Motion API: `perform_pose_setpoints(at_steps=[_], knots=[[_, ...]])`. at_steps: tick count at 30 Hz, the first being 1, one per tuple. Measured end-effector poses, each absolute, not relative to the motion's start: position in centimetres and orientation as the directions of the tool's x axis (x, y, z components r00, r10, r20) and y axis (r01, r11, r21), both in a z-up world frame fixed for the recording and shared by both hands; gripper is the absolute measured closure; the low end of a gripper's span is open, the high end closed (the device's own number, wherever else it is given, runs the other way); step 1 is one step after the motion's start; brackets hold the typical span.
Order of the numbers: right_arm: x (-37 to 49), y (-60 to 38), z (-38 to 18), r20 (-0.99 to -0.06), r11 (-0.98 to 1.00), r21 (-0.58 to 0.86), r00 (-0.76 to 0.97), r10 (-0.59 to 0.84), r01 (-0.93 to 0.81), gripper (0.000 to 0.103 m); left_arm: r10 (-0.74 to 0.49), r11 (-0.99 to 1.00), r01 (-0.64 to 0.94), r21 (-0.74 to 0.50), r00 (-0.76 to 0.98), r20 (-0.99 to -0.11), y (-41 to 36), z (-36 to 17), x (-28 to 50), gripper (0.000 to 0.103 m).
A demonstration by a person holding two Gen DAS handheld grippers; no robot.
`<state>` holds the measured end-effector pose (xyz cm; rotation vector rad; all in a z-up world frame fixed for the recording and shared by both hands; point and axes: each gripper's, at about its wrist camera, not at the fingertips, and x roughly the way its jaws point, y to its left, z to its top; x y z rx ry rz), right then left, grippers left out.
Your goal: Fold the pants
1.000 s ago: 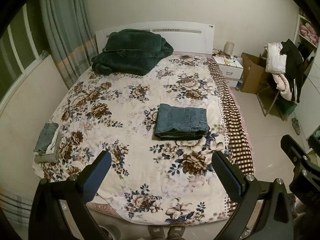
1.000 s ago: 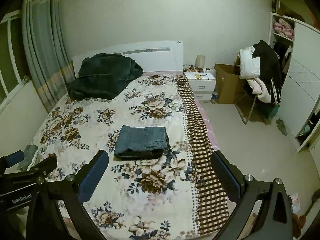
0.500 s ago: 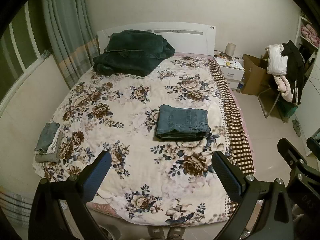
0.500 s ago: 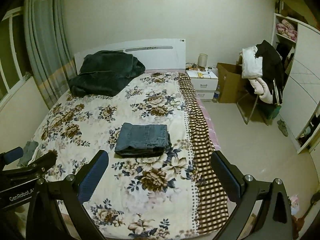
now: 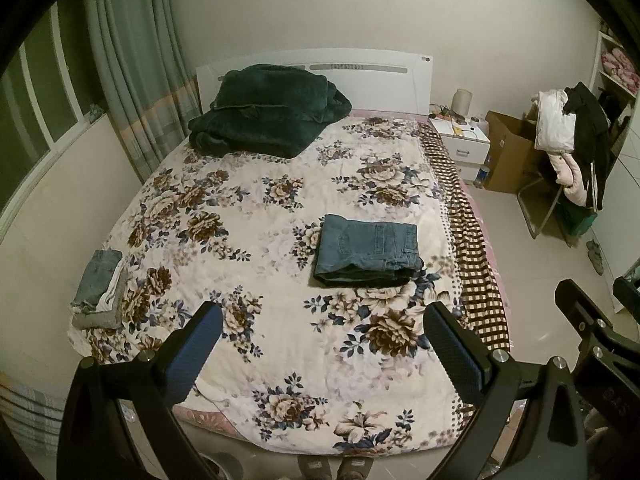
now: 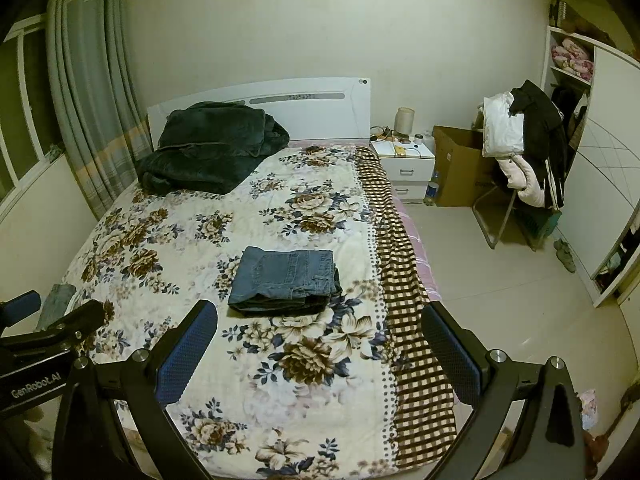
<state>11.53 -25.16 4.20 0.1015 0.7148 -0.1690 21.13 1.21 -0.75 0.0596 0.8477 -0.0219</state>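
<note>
Jeans (image 5: 367,252) lie folded into a compact rectangle on the floral bed cover (image 5: 248,248), right of the bed's middle and just inside the checked strip (image 5: 472,248) that runs along the bed's 3 o'clock edge. In the left wrist view they sit at about 12 o'clock from the left tool (image 5: 320,344), well apart from it; the right tool (image 6: 320,344) also hangs back from the bed. Both tools stand with fingers spread wide and hold nothing.

By my judgement the fold looks finished, so the risks lie in any further touch. The stacked layers at the open near edge look loose: a one-sided pinch there could lift only the top layer and let the bundle spill open. The soft cover may drag along with the denim if a tool slides rather than lifts. A smaller pile of clothes (image 5: 100,288) rests at the bed's 9 o'clock edge, close to falling off.
</note>
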Motion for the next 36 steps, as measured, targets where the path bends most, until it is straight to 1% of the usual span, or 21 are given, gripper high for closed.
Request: perform_pose_setpoints(at_steps=[36], knots=[[11.66,-25.45,4.03,-0.663,0.981,0.029,0.738,-0.124,0.190,0.000,-0.002,0.998,0.049,0.041,0.665,-0.747,1.01,-0.44,21.37,0.001]])
